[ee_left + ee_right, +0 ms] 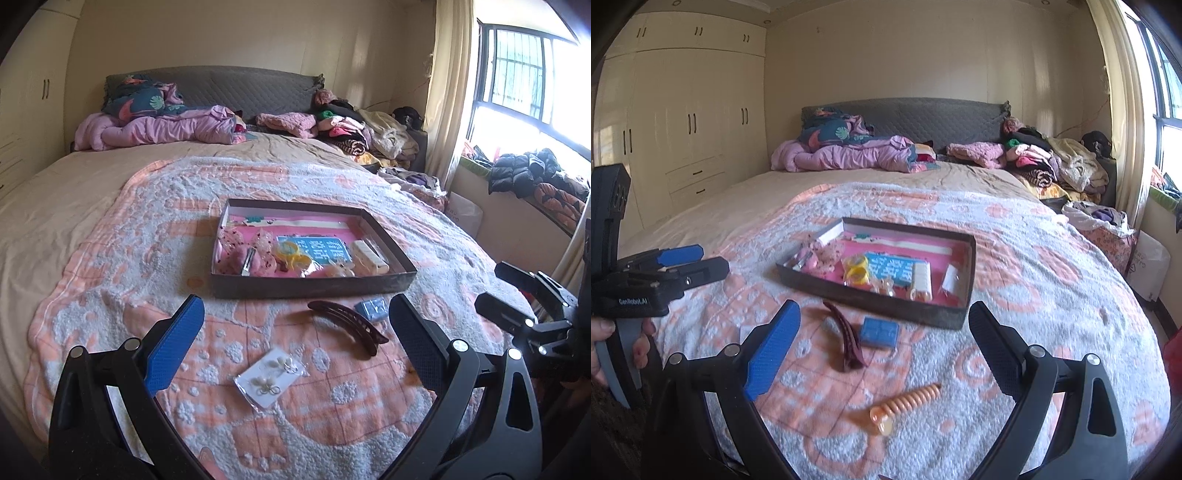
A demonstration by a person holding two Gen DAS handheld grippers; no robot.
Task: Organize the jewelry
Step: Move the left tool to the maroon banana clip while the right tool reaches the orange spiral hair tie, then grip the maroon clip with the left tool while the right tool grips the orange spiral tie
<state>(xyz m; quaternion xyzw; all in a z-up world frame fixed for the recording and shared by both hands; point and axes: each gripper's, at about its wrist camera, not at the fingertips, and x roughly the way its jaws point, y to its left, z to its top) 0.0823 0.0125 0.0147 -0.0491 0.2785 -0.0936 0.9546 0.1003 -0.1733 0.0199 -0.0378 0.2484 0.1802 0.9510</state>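
A shallow dark box (314, 286) (871, 295) with a pink lining sits on the bed and holds several hair pieces and trinkets. In front of it lie a dark red hair clip (345, 325) (846, 345), a small blue packet (371, 310) (879, 333), a clear bag of white earrings (271, 374) and an orange spiral hair tie (905, 404). My left gripper (295, 336) is open above the earring bag. My right gripper (882, 343) is open above the clip and the spiral tie. Both are empty.
The items lie on a pink and white blanket (110, 295). Bedding and piles of clothes (351, 125) fill the head of the bed. A wardrobe (683, 122) stands left, a window (532, 92) right. Each gripper shows in the other's view: the right (517, 299), the left (694, 264).
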